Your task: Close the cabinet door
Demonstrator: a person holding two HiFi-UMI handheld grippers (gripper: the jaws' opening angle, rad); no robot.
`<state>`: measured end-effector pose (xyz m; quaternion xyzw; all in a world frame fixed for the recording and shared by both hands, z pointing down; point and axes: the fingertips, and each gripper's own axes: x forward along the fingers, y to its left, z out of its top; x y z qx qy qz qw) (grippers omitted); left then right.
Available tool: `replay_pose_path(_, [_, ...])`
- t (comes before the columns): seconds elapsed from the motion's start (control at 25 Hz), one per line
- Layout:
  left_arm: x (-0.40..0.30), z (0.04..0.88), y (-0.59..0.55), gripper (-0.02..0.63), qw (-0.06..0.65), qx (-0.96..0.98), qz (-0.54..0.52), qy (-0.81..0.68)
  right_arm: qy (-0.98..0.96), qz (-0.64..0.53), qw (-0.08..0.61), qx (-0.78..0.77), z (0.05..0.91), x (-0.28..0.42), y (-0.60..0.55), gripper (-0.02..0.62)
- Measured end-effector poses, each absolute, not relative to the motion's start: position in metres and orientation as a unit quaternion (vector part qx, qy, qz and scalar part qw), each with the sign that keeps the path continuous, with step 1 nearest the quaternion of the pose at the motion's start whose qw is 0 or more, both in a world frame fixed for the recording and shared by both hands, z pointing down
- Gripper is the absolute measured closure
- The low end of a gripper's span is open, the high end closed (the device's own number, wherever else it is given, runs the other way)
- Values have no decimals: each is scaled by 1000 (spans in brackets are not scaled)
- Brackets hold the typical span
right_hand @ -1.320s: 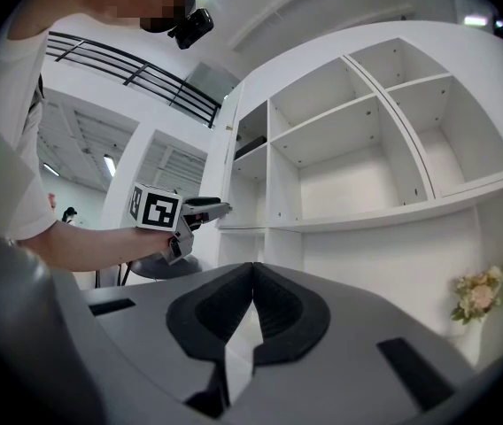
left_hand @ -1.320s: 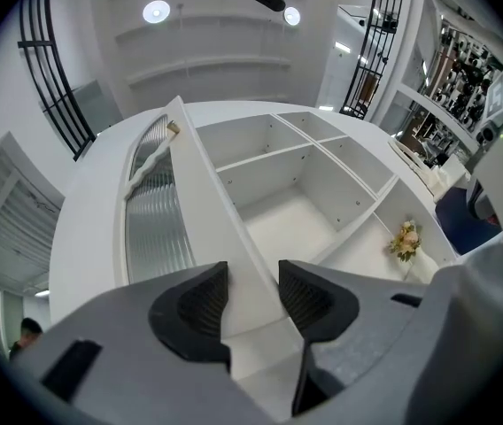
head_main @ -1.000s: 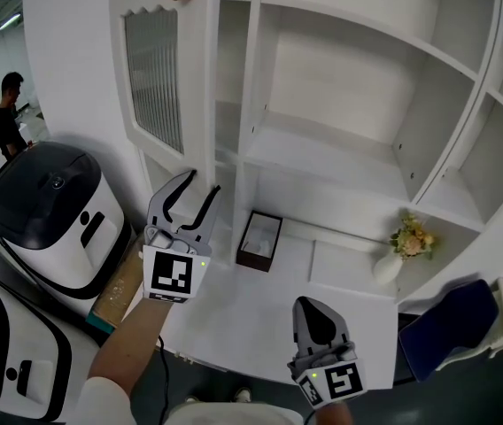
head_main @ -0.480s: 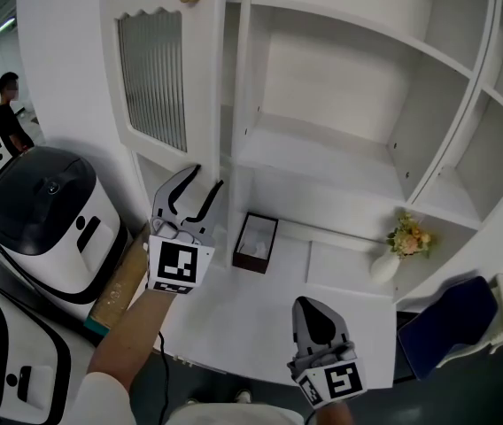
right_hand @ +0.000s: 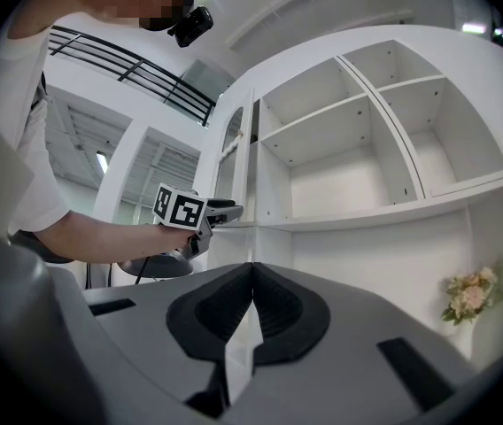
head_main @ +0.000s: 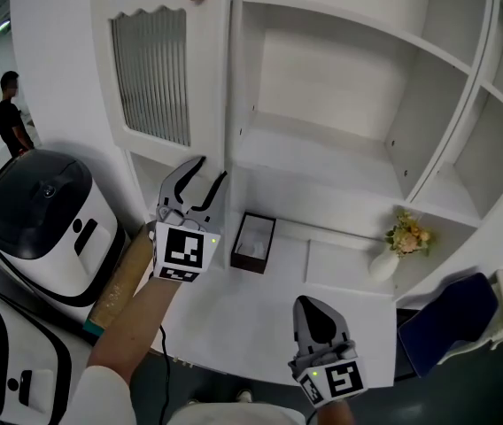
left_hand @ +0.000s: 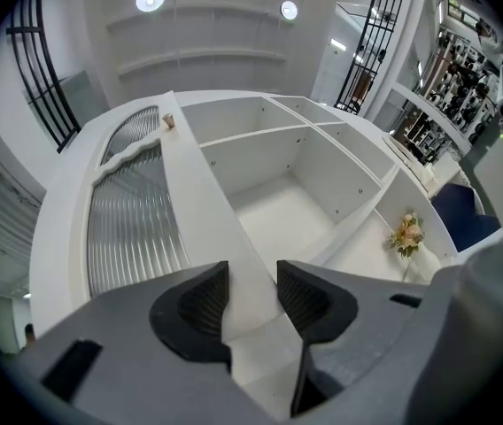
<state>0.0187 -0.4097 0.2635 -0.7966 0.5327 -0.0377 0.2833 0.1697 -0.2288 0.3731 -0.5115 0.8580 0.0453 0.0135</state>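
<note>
Against the white cabinet (head_main: 322, 69), the upright free edge of the cabinet door (head_main: 150, 78) is straddled by the left claw (head_main: 212, 168), jaws closing but not yet pinching, while the right claw (head_main: 312, 305), pressed together, is held well apart.

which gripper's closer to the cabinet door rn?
Left. The left gripper sits at the cabinet door's free edge, its jaws closing with that edge between them. The right gripper is shut, low over the counter's front, well clear of the cabinet door.
</note>
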Motion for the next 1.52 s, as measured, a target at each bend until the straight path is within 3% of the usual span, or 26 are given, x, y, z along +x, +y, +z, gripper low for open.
replay_pose_path(1.32, [31,267,-456,479,293,-808,-56,508,847,48,18,-529,371,175,-232,595])
replay_pose_path(1.52, [17,270,-439,535,313,-807,-57,498,855,48,19,-517,369,163,-232,595])
